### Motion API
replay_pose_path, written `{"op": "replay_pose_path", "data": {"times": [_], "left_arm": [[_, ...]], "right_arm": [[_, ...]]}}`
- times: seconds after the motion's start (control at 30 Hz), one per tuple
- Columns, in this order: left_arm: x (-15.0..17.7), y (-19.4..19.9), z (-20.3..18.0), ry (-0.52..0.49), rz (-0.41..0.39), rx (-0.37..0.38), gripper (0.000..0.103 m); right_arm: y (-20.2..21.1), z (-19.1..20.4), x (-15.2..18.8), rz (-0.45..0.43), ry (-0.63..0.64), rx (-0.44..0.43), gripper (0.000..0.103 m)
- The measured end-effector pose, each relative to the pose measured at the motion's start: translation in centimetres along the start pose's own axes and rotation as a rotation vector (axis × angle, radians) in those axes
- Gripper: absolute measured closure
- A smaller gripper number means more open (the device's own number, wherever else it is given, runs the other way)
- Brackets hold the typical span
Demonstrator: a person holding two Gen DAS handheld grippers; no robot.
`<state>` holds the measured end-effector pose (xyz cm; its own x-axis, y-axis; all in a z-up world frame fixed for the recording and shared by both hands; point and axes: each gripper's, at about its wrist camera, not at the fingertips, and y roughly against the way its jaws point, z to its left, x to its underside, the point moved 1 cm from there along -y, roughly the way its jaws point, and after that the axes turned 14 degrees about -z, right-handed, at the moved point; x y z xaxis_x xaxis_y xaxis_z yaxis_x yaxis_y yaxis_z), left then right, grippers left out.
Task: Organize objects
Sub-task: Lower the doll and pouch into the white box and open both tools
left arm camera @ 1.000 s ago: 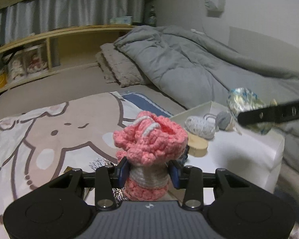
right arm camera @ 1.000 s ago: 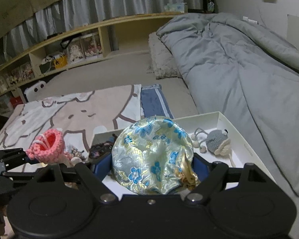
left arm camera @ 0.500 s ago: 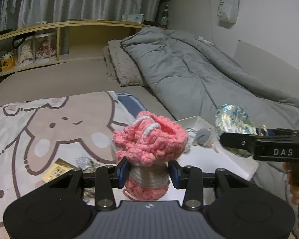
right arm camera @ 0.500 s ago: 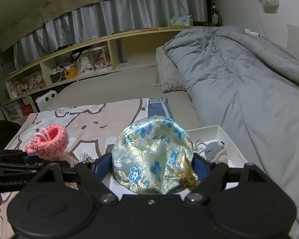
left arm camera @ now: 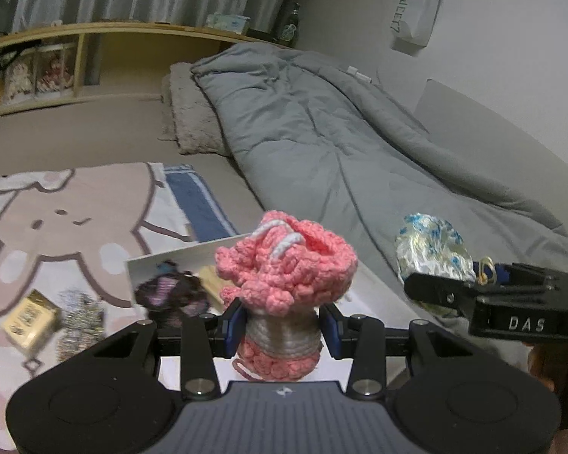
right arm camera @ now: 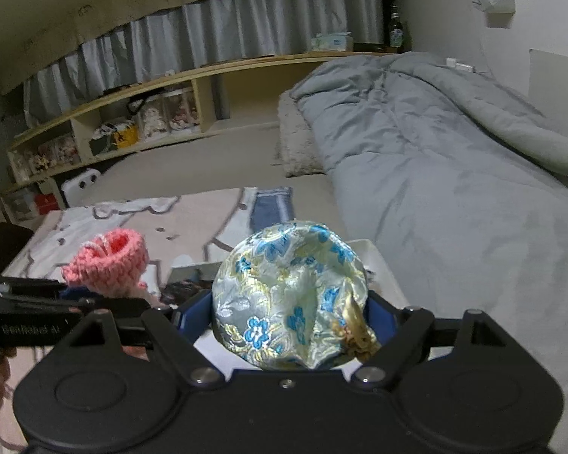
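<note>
Pink crocheted pouch [left arm camera: 284, 268] with grey waist; brocade pouch [right arm camera: 289, 297] blue-flowered.

The left gripper [left arm camera: 280, 327] holds a pink crocheted drawstring pouch [left arm camera: 284, 276] upright above a shallow white box [left arm camera: 147, 265]. To its right the right gripper [right arm camera: 289, 321] holds a silky blue-flowered brocade pouch [right arm camera: 287, 295]. The box sits on a cartoon-bear blanket [left arm camera: 68, 219]; a rumpled grey duvet [left arm camera: 340, 143] lies to the right, a long wooden shelf [right arm camera: 163, 113] behind.
</note>
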<state>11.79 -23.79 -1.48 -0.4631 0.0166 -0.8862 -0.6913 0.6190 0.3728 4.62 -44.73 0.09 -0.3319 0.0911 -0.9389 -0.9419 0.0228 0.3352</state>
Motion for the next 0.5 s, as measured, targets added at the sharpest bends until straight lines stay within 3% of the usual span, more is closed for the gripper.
{"op": "replay_pose_path", "data": {"times": [0.33,0.5], "left_arm": [[1.9,-4.6,-3.3,0.062,0.069,0.042,0.060],[2.6,-8.1,-4.7,-0.071,0.142,0.042,0.060]], "right_arm": [[-0.3,-5.1,1.8,0.059,0.003,0.018,0.018],[-1.5,-6.4,3.4,0.108,-0.006,-0.008,0.018]]}}
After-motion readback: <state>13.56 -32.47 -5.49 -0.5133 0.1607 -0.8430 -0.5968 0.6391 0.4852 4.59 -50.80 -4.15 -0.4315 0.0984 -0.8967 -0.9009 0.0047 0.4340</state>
